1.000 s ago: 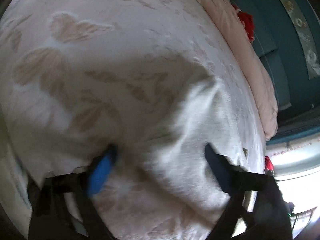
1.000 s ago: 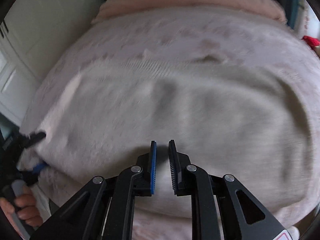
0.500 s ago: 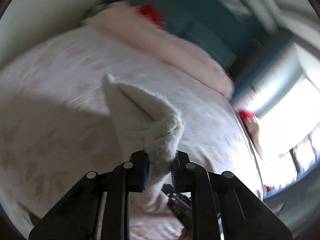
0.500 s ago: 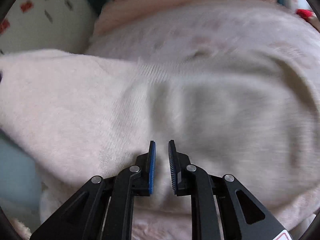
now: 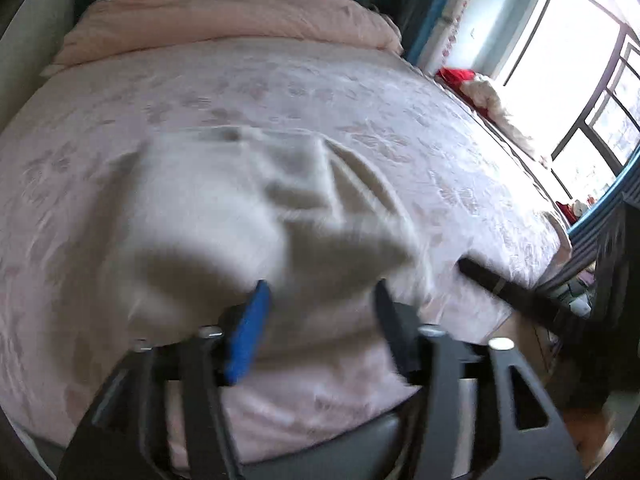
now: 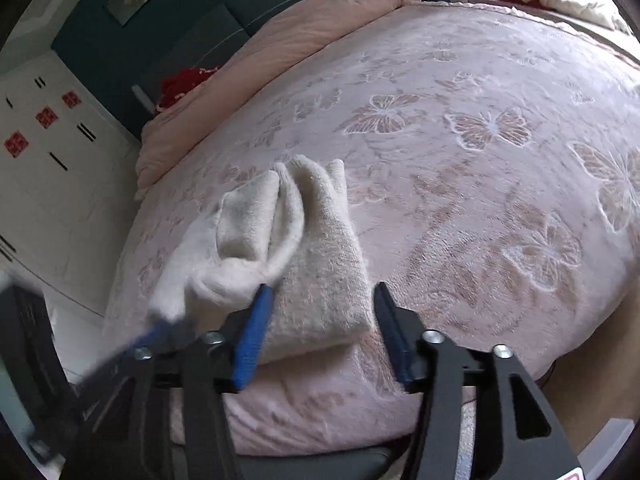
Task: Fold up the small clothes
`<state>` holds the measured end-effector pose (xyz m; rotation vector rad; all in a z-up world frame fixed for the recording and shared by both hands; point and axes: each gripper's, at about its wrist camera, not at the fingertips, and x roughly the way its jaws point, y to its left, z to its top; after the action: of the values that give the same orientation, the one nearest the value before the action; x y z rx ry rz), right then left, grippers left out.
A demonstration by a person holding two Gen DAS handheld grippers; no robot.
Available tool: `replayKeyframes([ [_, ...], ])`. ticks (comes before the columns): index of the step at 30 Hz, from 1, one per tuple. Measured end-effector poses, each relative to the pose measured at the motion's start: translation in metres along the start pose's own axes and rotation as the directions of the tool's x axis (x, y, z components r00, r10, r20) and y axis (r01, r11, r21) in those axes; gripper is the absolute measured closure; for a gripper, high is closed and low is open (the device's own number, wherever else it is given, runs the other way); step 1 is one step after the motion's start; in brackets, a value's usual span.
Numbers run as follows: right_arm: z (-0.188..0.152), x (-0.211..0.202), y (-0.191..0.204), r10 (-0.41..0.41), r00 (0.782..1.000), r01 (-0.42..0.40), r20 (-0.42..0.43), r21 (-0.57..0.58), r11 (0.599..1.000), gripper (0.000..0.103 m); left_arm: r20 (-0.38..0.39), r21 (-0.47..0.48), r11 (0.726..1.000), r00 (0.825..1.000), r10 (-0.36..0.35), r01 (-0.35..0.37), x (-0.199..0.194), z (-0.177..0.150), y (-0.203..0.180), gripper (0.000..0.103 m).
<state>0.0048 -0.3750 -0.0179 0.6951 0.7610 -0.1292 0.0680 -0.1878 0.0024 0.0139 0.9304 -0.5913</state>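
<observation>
- The cream fleece garment (image 6: 304, 248) lies folded near the front edge of the bed, a long strip with a second layer doubled over its left side and a loose bunch at the near corner.
- Both pairs of jaws are spreading apart: the right gripper (image 6: 320, 312) is released with the garment's near end lying between its fingers, not pinched; the left gripper (image 5: 320, 300) is likewise let go, hanging just over the cloth.
- To my eye the fold has just been laid down. The thing to do well now is lift away cleanly so no fuzz snags on the blue pads (image 6: 252, 336), then flatten that bunched corner before taking another fold.
- The cloth looks thick and springy; I expect it may puff open unless pressed.
- The bedspread (image 6: 500, 152) is pale pink with butterflies, soft and yielding.
- A pink quilt (image 5: 224, 20) lies along the head end, a teal headboard (image 6: 168, 40) behind it, and a bright window (image 5: 568, 64) on one side.
</observation>
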Motion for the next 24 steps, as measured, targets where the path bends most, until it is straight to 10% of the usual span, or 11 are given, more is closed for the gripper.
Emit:
replayKeyframes([
  [7,0.005,0.03,0.032,0.184,0.978,-0.178,-0.097,0.071,0.982,0.027,0.029,0.075,0.971,0.974,0.224,-0.225,-0.016,-0.032,0.049,0.021],
  [13,0.019,0.076,0.06,0.137,0.974,-0.131,-0.179,0.048,0.99,0.036,-0.012,0.025,0.96,0.96,0.28,-0.28,0.006,-0.031,0.085,0.022],
  [14,0.022,0.08,0.067,0.134,0.974,-0.133,-0.183,0.019,0.991,0.073,-0.024,0.009,0.964,0.964,0.267,-0.267,0.011,-0.029,0.09,0.036],
  [15,0.027,0.084,0.078,0.101,0.976,-0.109,-0.195,-0.035,0.993,0.082,-0.037,-0.005,0.968,0.968,0.249,-0.25,0.011,-0.03,0.094,0.052],
  [21,0.059,-0.015,0.115,0.313,0.948,-0.295,0.067,-0.192,0.936,0.088,-0.037,-0.035,0.987,0.988,0.153,-0.154,-0.008,-0.023,0.09,0.084],
  [24,0.045,-0.003,0.068,0.158,0.983,-0.143,0.091,-0.161,0.977,0.088,-0.052,-0.01,0.99,0.989,0.138,-0.139,-0.006,-0.021,0.082,0.087],
])
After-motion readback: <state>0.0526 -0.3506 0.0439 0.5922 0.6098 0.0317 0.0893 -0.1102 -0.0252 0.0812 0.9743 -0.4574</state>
